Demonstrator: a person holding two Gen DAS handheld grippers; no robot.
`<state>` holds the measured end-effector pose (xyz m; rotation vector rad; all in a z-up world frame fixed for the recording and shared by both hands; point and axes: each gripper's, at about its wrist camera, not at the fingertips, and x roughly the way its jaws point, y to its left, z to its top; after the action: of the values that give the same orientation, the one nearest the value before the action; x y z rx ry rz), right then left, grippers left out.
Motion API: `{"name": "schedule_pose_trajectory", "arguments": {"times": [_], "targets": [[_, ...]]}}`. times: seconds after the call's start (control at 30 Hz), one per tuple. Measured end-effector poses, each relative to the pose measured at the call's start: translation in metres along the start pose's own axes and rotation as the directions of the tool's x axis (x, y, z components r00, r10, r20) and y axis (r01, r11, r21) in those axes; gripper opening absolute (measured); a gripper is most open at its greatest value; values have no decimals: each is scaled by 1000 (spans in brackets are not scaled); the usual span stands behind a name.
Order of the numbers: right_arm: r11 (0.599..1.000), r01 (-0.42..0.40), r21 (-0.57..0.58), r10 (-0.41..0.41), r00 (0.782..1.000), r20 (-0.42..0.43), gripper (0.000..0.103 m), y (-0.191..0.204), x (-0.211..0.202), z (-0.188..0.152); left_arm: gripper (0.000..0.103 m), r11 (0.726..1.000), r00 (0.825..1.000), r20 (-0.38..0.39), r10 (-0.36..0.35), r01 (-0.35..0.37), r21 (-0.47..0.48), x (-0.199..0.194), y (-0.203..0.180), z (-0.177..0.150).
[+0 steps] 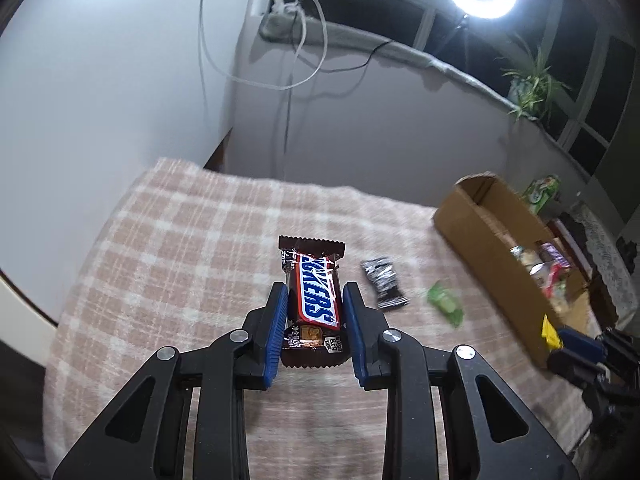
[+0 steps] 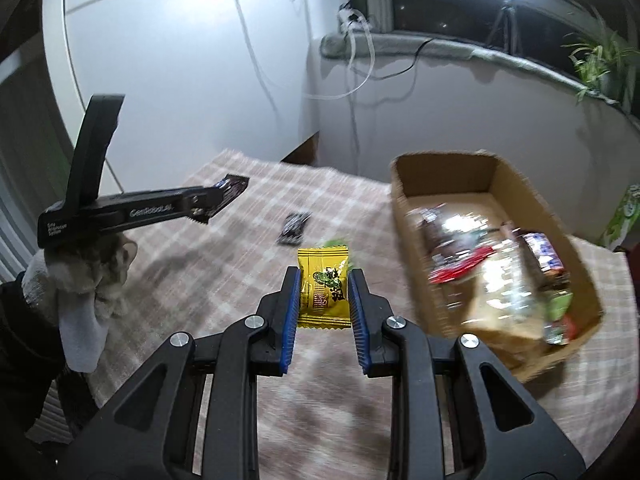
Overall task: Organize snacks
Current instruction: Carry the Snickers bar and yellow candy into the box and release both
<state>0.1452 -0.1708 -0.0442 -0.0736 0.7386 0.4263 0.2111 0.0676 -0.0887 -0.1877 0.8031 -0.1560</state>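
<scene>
A brown Snickers bar (image 1: pixel 312 300) is clamped lengthwise between the blue pads of the left gripper (image 1: pixel 314 300), its crimped far end sticking out ahead of the fingertips and the bar held clear above the pink checked cloth (image 1: pixel 160 248). Ahead and to the right of that claw, a small black packet (image 1: pixel 384 282) and a green sweet (image 1: pixel 444 302) are seen lying on the cloth, near each other but apart. Further right, an open cardboard box (image 1: pixel 480 236) is set on the cloth, with blurred wrappers inside. A yellow sachet (image 2: pixel 324 296) is pinched between the pads of the right gripper (image 2: pixel 324 294), raised above the cloth, with the box close to its right and the black packet ahead and slightly left. In the right wrist view, the left gripper is seen from the side, held in a gloved hand (image 2: pixel 86 276).
</scene>
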Motion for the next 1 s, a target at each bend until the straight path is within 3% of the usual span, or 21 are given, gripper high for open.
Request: {"name": "schedule_pose_trajectory", "arguments": {"times": [0.4, 1.0], "targets": [[993, 96, 74, -101, 993, 63, 25, -77, -28, 30, 27, 991, 993, 41, -113, 110, 81, 0, -62, 26], [987, 137, 87, -139, 990, 15, 25, -153, 21, 73, 27, 959, 979, 19, -201, 193, 208, 39, -147, 55]]}}
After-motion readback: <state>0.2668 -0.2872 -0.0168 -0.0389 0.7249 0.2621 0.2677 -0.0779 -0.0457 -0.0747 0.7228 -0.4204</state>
